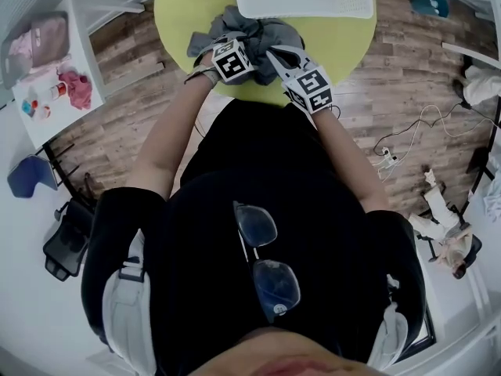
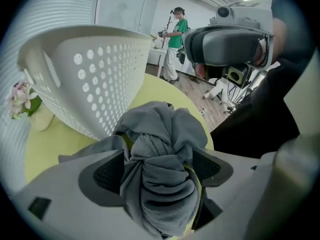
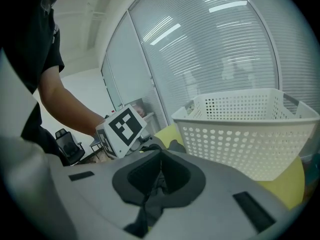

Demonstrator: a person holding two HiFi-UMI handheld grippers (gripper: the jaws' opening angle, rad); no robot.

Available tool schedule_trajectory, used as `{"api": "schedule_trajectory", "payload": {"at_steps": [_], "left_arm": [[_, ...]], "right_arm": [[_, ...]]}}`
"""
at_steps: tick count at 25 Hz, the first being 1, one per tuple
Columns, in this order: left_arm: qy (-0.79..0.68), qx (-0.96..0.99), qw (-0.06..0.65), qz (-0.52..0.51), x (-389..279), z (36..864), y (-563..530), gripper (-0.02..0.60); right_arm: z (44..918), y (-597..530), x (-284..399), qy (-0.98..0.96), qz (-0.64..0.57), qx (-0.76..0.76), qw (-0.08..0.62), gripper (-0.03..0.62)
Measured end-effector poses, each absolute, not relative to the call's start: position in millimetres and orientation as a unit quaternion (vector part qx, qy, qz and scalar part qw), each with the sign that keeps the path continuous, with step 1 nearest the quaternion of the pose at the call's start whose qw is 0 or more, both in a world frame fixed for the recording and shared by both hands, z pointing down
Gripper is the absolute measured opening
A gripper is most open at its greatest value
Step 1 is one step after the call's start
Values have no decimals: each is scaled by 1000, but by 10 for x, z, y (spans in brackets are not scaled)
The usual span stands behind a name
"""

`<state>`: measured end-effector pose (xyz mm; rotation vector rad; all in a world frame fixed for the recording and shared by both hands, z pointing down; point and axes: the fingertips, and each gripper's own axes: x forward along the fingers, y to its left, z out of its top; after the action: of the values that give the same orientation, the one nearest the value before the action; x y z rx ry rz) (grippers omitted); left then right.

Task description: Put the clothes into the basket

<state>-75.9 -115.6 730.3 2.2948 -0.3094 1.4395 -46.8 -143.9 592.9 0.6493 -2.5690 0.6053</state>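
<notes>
A crumpled grey garment (image 1: 249, 28) lies on the round yellow-green table (image 1: 178, 10), just in front of the white perforated basket (image 1: 258, 11). My left gripper (image 1: 223, 42) reaches into the heap from the near side. In the left gripper view its jaws (image 2: 159, 170) stand wide open, with a knotted bunch of the grey garment (image 2: 162, 154) between them. The basket (image 2: 95, 79) rises behind it. My right gripper (image 1: 276, 56) is beside the left one, shut on a fold of the grey garment (image 3: 159, 180). The basket (image 3: 245, 129) stands to its right.
A white side table (image 1: 55, 112) with pink items stands at the left, with a blue chair (image 1: 30, 175) below it. Cables (image 1: 395, 151) trail over the wooden floor at the right. A person in a green shirt (image 2: 176, 36) stands far off. Pale flowers (image 2: 19, 95) sit beside the basket.
</notes>
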Motion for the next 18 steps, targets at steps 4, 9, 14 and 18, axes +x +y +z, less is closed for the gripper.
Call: {"api": "schedule_trajectory", "payload": {"at_steps": [4, 9, 14, 18], "left_arm": [[-78, 815, 198, 539, -746, 7430, -1132, 417], [-54, 811, 204, 546, -691, 7599, -1132, 417], [-44, 804, 215, 552, -658, 7713, -1144, 418], [-39, 799, 227, 555, -640, 7798, -1135, 420]], "right_arm": [[5968, -1446, -444, -920, 224, 241, 211, 26], [5990, -1439, -437, -917, 239, 243, 208, 26], [5994, -1453, -389, -914, 246, 248, 209, 26], [6017, -1455, -351, -910, 251, 255, 210, 26]]}}
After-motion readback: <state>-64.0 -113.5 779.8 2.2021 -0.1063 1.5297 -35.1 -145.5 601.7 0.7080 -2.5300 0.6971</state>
